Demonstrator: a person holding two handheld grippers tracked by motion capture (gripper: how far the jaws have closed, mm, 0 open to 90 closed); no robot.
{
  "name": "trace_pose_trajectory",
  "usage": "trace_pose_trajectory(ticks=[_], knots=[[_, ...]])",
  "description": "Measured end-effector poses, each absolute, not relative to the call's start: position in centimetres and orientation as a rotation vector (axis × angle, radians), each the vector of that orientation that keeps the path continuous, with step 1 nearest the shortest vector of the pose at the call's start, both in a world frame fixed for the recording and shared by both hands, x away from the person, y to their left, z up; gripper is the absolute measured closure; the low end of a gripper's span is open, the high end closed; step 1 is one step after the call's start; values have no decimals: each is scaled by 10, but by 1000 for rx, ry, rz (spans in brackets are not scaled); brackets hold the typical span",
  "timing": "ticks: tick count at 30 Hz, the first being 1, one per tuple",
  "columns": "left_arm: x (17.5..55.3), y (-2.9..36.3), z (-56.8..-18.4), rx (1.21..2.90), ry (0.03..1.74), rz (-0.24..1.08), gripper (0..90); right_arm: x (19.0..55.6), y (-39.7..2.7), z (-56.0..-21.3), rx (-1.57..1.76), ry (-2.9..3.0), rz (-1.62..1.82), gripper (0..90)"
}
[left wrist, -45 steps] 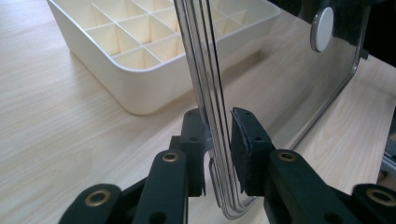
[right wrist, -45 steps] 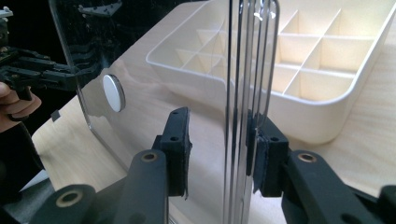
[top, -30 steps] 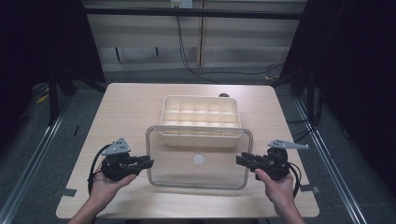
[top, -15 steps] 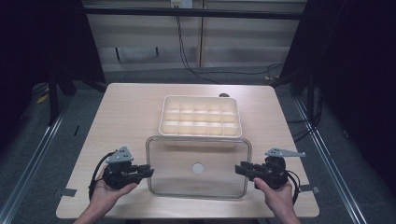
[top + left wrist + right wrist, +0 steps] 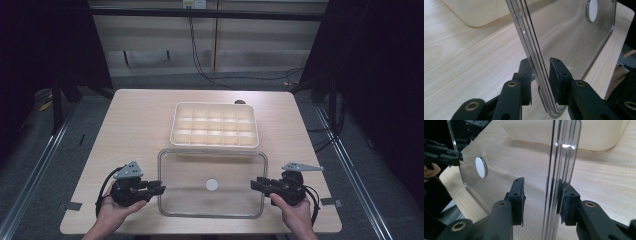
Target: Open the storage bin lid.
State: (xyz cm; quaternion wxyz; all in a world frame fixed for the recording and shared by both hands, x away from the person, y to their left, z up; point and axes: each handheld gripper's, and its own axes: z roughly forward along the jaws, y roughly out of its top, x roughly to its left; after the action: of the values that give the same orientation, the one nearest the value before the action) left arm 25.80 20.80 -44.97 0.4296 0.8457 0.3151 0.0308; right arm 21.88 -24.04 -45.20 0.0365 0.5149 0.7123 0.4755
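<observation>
Lid (image 5: 212, 184), lying flat on the table (image 5: 135, 125) just before the tray (image 5: 215, 125), is straddled at its short edges by the left gripper (image 5: 159, 189) and right gripper (image 5: 254, 184), both spread, seemingly so it lies freed.

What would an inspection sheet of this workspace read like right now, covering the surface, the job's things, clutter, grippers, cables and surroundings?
Surface: light wooden table, tape tabs at its near corners.
Job's things: cream compartment tray, uncovered, compartments look empty; clear lid with a white round disc, lying in front of the tray.
Clutter: small dark object behind the tray, too small to identify.
Grippers: left gripper open, jaws astride the lid's left edge with gaps either side; right gripper open, astride the right edge, one pad touching or nearly so.
Cables: black cable loops at each gripper; wires on the floor beyond the table.
Surroundings: dark curtains, metal rails, pale back panels.
</observation>
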Motion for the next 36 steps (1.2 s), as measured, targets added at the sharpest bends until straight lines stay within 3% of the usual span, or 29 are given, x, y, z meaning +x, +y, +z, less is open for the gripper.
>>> trace_pose_trajectory(ticks=[12,36], knots=[[264,201,-459,2153,782,64,644,229,-237,-463,1592,2188,1381,540],[273,200,-467,2171,816,39,605,241,-229,-475,1623,2213,1296,440]])
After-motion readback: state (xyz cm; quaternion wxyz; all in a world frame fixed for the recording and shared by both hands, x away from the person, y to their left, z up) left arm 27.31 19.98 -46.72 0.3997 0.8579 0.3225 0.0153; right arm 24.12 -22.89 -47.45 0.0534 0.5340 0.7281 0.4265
